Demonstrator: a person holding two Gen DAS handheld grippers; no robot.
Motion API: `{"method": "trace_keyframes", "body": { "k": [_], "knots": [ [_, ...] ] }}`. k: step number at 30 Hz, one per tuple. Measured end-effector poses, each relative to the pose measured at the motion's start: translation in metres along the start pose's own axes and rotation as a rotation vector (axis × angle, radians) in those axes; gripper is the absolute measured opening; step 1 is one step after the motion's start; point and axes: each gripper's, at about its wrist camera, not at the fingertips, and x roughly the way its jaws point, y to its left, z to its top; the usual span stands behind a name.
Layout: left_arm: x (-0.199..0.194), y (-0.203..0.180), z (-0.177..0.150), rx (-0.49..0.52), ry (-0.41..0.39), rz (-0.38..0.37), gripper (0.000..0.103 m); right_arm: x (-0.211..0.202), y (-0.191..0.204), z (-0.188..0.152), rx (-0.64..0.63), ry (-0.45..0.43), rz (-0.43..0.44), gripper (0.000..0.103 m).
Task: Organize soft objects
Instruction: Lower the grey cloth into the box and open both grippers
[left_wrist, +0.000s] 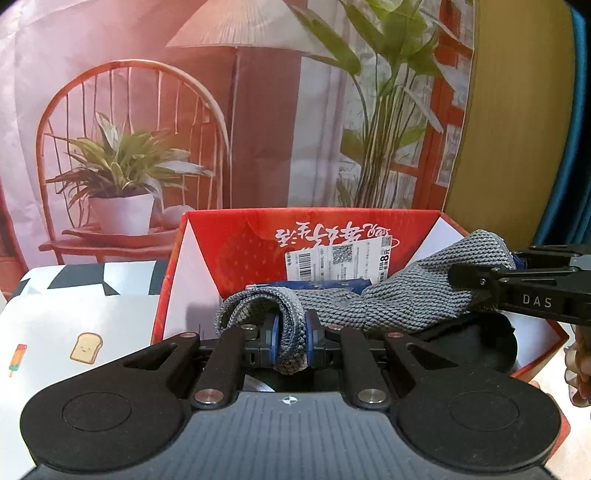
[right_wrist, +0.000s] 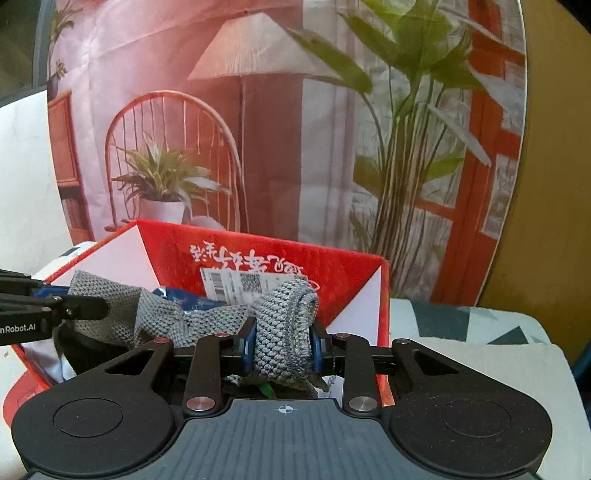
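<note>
A grey knitted cloth hangs stretched between both grippers above an open red box. My left gripper is shut on one bunched end of it, which folds over the blue pads. My right gripper comes in from the right edge and clamps the other end. In the right wrist view the right gripper is shut on a thick fold of the cloth. The left gripper holds the far end at the left. The red box lies under and behind the cloth.
Inside the box lie a blue packet and a dark black thing; a white label is stuck on its back wall. A patterned white tablecloth flanks the box. A printed backdrop with chair, lamp and plants stands close behind.
</note>
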Motion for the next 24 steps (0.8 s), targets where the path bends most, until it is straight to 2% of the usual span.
{"method": "trace_keyframes", "body": {
  "k": [5, 10, 11, 14, 16, 18, 19, 21, 24],
  "knots": [
    [-0.003, 0.001, 0.001, 0.011, 0.0, -0.003, 0.02, 0.0, -0.003, 0.0, 0.013, 0.008, -0.003, 0.033],
    [-0.016, -0.003, 0.003, 0.019, -0.03, -0.016, 0.054, -0.008, -0.005, 0.0, 0.023, 0.001, -0.007, 0.041],
    [-0.02, -0.005, 0.004, 0.025, -0.037, -0.017, 0.057, -0.011, -0.004, -0.001, 0.019, -0.001, -0.009, 0.045],
    [-0.032, -0.01, 0.004, 0.044, -0.062, -0.018, 0.069, -0.02, -0.002, -0.002, 0.014, -0.007, -0.008, 0.057],
    [-0.042, -0.013, 0.003, 0.055, -0.077, -0.024, 0.082, -0.027, 0.0, -0.003, 0.017, -0.016, -0.006, 0.066],
    [-0.053, -0.017, 0.0, 0.065, -0.094, -0.026, 0.092, -0.035, 0.003, -0.006, 0.02, -0.026, 0.001, 0.084],
    [-0.058, -0.019, -0.001, 0.073, -0.102, -0.026, 0.096, -0.04, 0.005, -0.008, 0.019, -0.03, 0.004, 0.088],
    [-0.067, -0.022, -0.005, 0.088, -0.105, -0.019, 0.1, -0.046, 0.009, -0.012, 0.006, -0.033, 0.006, 0.098],
    [-0.078, -0.027, -0.012, 0.108, -0.098, 0.007, 0.103, -0.056, 0.019, -0.018, -0.019, -0.035, 0.013, 0.102]
  ]
}}
